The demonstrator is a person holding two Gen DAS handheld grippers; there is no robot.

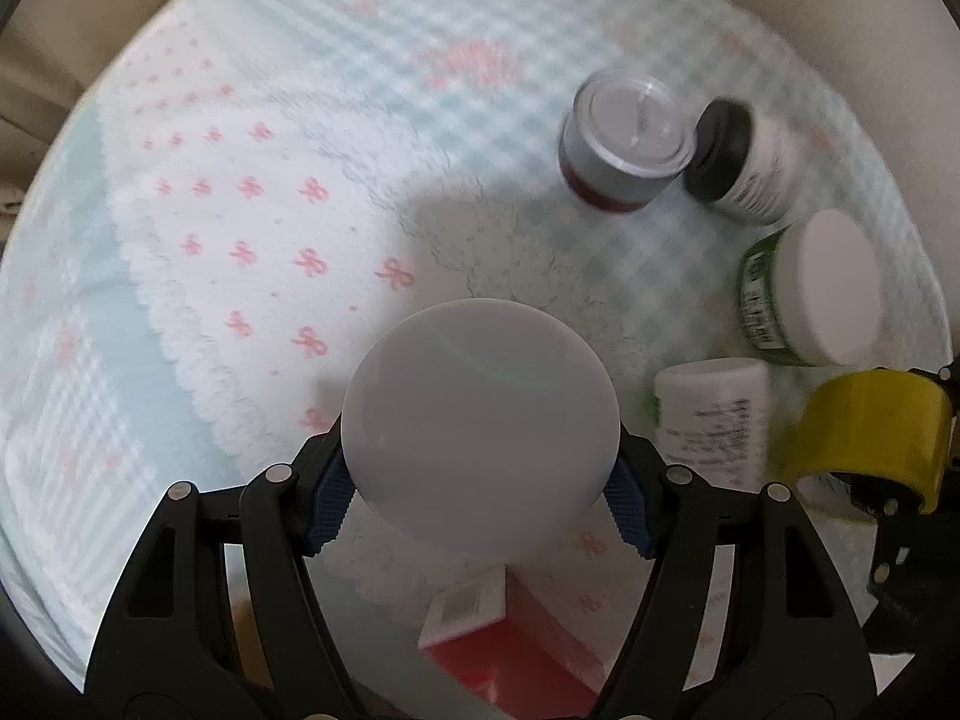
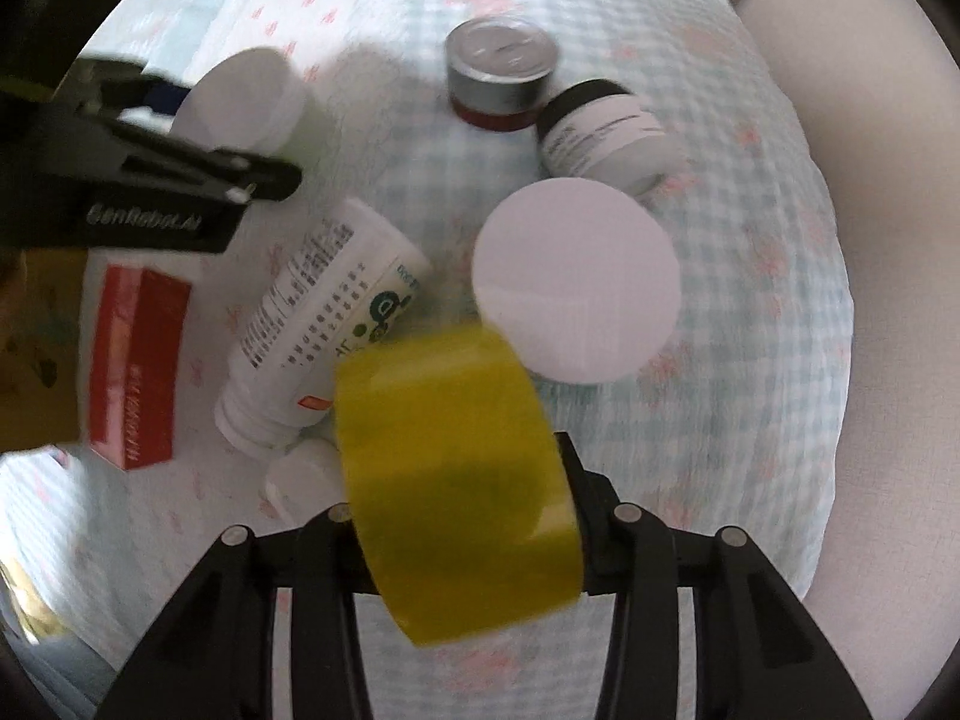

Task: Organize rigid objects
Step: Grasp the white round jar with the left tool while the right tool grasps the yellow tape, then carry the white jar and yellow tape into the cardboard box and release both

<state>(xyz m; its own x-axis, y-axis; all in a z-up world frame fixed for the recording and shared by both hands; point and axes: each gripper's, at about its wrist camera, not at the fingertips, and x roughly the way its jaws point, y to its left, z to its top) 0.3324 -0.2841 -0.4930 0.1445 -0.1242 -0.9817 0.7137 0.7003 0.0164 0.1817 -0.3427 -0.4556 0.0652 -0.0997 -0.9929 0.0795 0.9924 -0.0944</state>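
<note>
My left gripper [image 1: 480, 492] is shut on a white-lidded jar [image 1: 480, 426] and holds it above the patterned blanket; the jar also shows in the right wrist view [image 2: 240, 102]. My right gripper [image 2: 462, 516] is shut on a roll of yellow tape [image 2: 456, 480], which shows in the left wrist view [image 1: 870, 432] at the right edge. On the blanket lie a white printed bottle [image 2: 318, 312], a green jar with a white lid [image 2: 576, 276], a clear-lidded grey jar [image 2: 501, 75], a black-capped white bottle [image 2: 600, 132] and a red box [image 2: 135, 354].
The blanket [image 1: 240, 210] with pink bows covers a soft surface. A small white cap [image 2: 300, 474] lies near the printed bottle. A pale cushion [image 2: 888, 240] borders the right side. A cardboard-coloured object [image 2: 36, 348] sits at the left edge.
</note>
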